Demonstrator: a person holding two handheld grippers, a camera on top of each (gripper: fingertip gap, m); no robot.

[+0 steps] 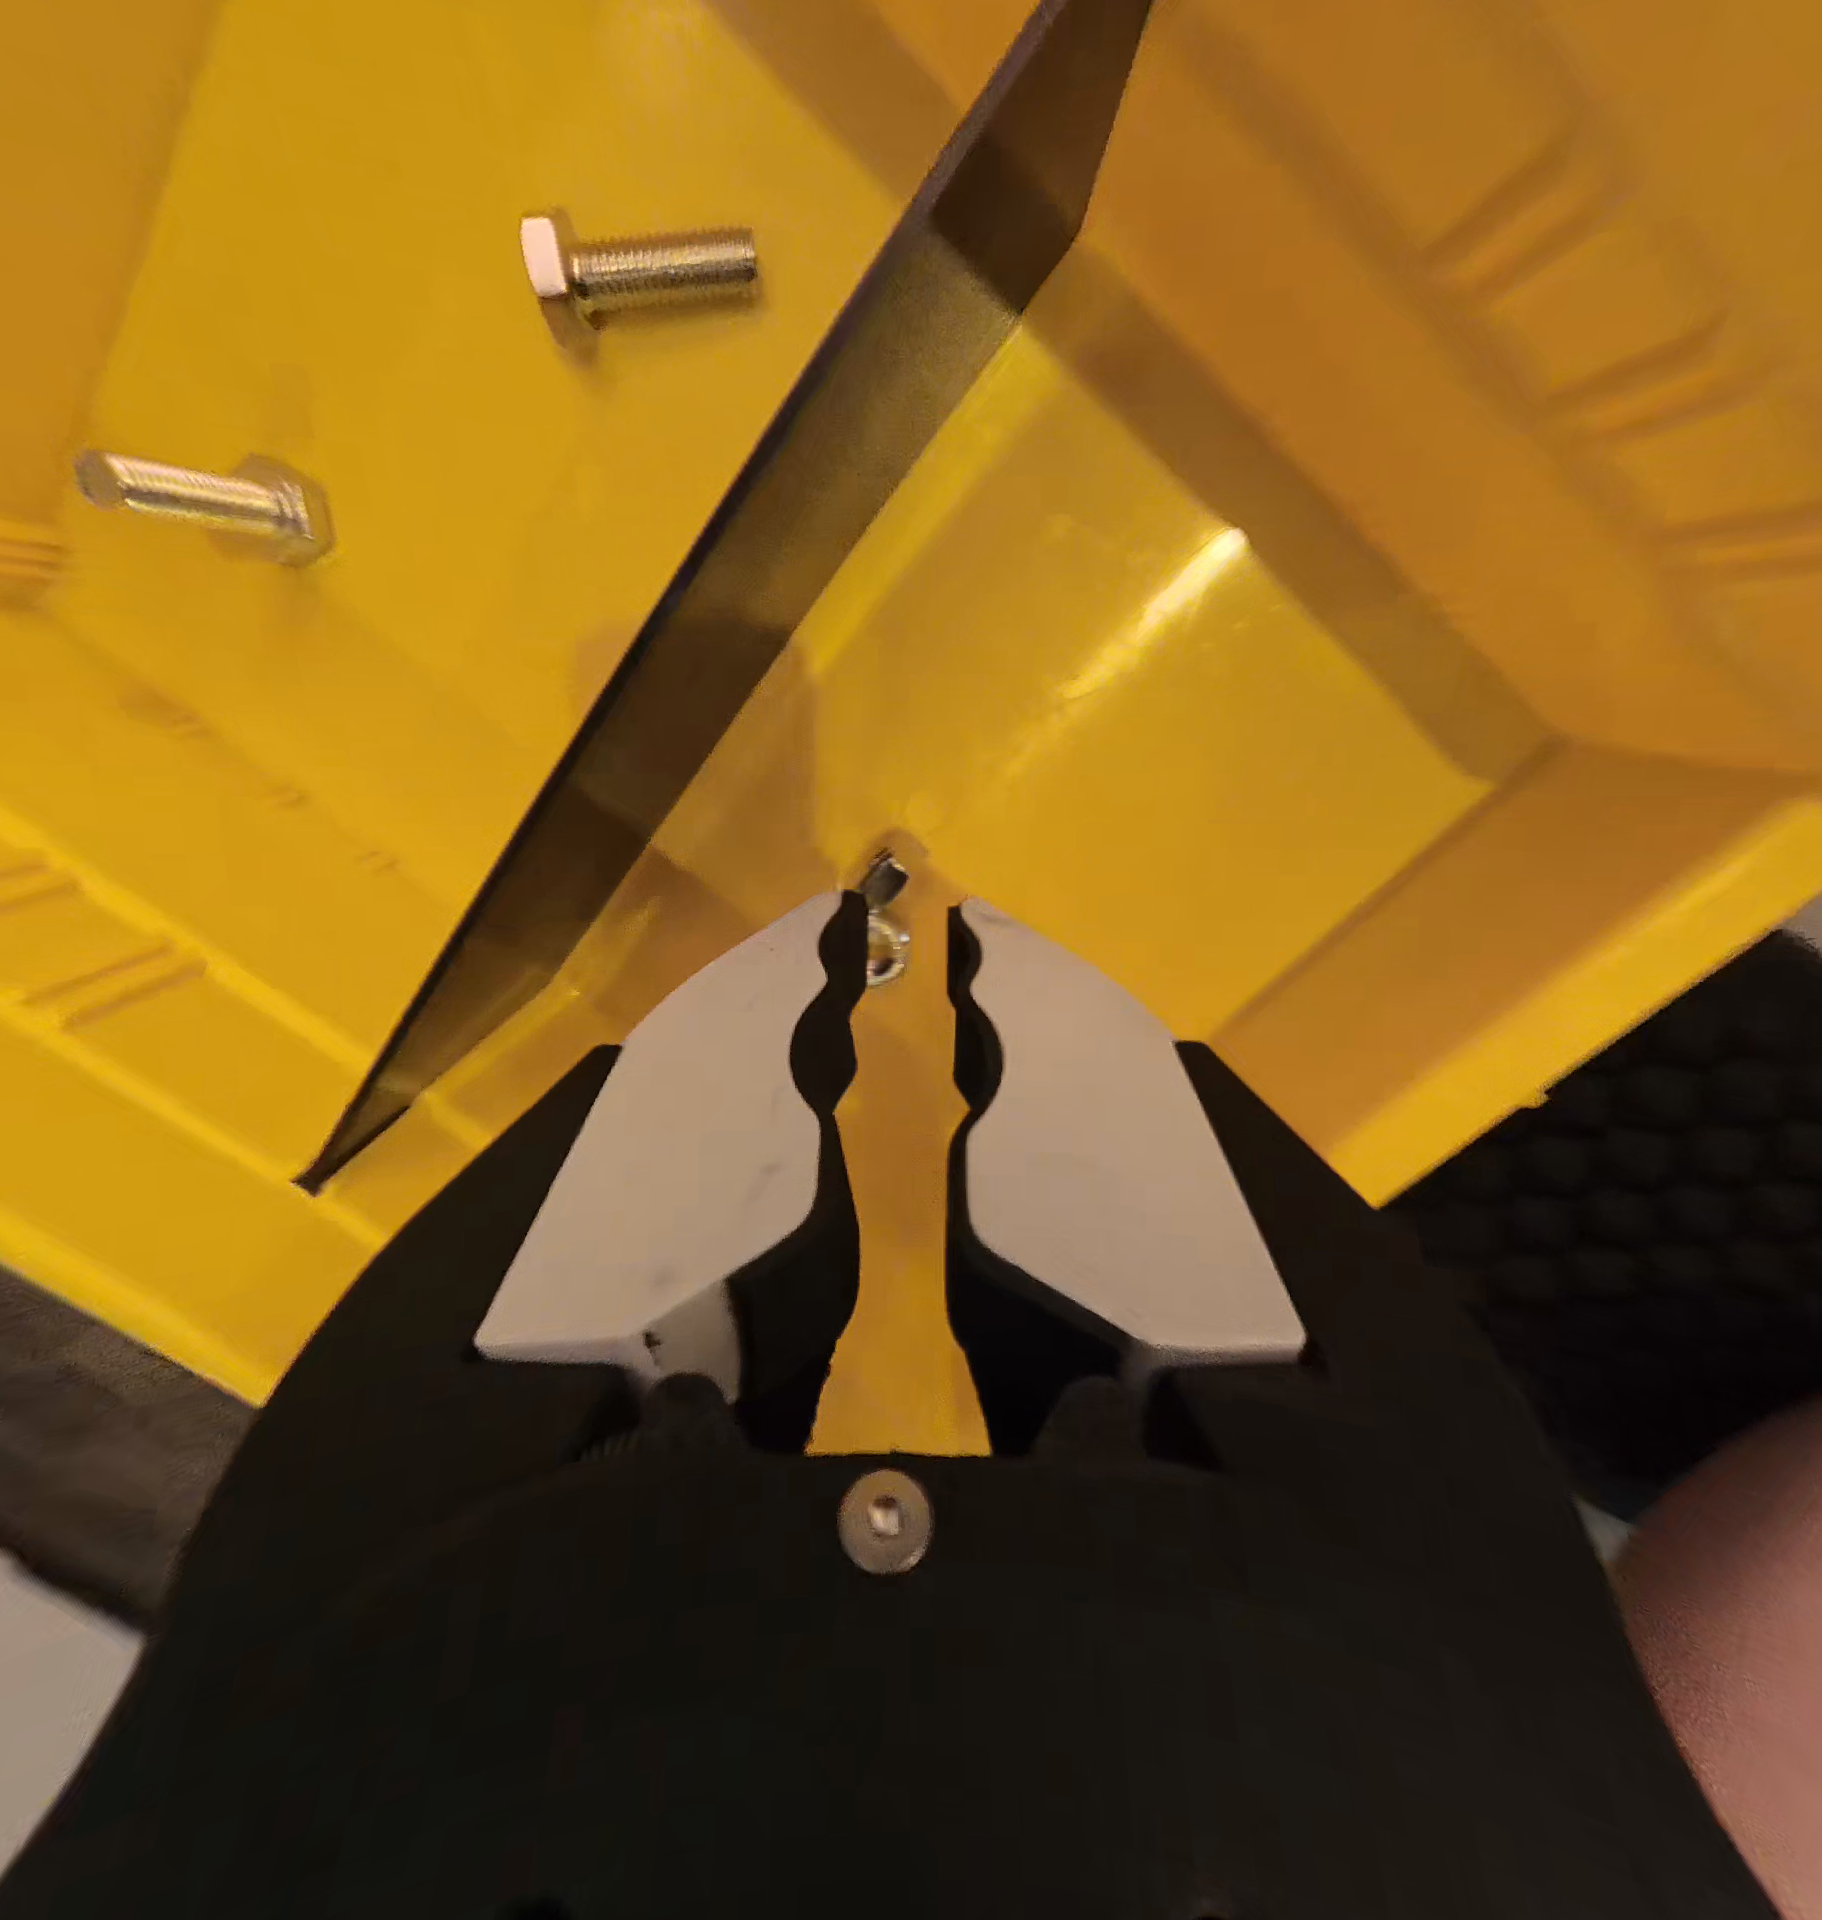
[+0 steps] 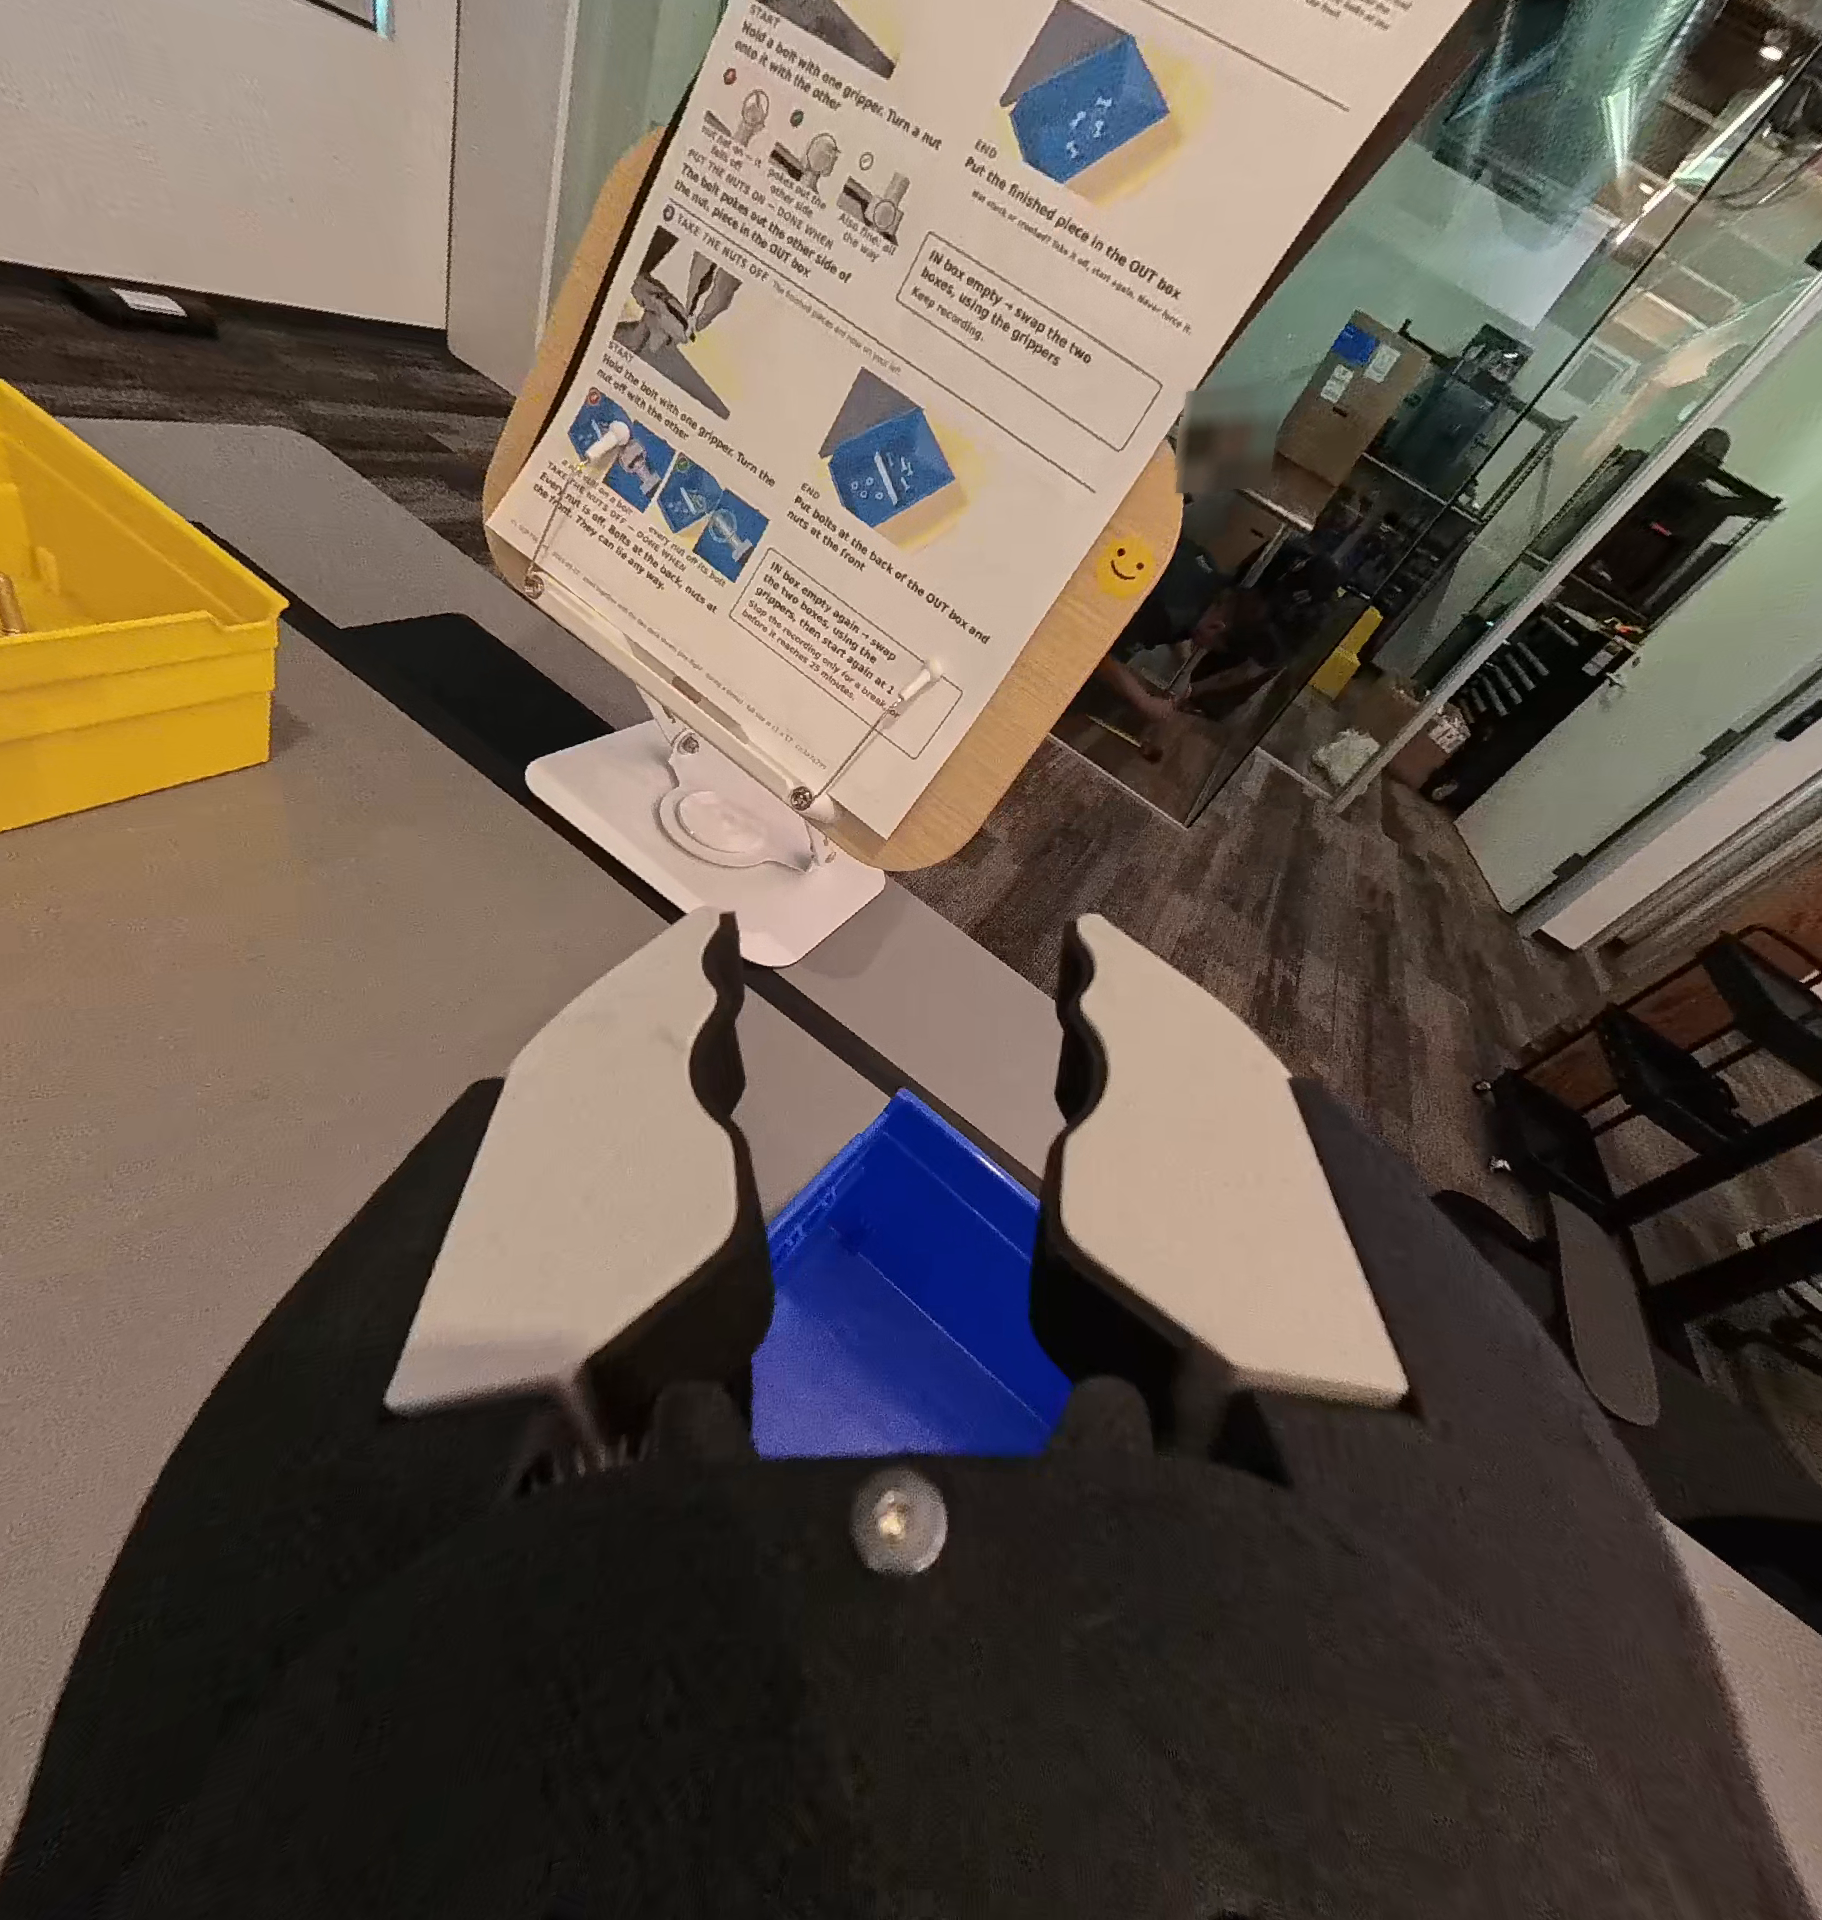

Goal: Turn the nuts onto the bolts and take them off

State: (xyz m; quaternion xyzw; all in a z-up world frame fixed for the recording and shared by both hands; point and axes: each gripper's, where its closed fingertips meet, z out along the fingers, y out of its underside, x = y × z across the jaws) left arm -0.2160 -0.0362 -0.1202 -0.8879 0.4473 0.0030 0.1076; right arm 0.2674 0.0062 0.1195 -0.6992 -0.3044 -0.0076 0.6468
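Two bolts (image 1: 639, 265) (image 1: 206, 509) are lying loose in the yellow bin (image 1: 1146, 675), beyond the divider (image 1: 782, 623), up and left of the left tongs (image 1: 899, 914). Those tongs are dipping into the near compartment, narrowly parted around a small nut (image 1: 884, 940) touching the left tip; a skewed pinch is risking flicking it away. The right tongs (image 2: 899, 940) are hovering released over the counter (image 2: 211, 1039), above a blue bin (image 2: 907, 1299).

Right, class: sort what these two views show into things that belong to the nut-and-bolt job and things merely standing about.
Job: two bolts, small nut, yellow bin, dark divider, blue bin, left gripper, right gripper.

Standing about: instruction sheet stand, black chair.
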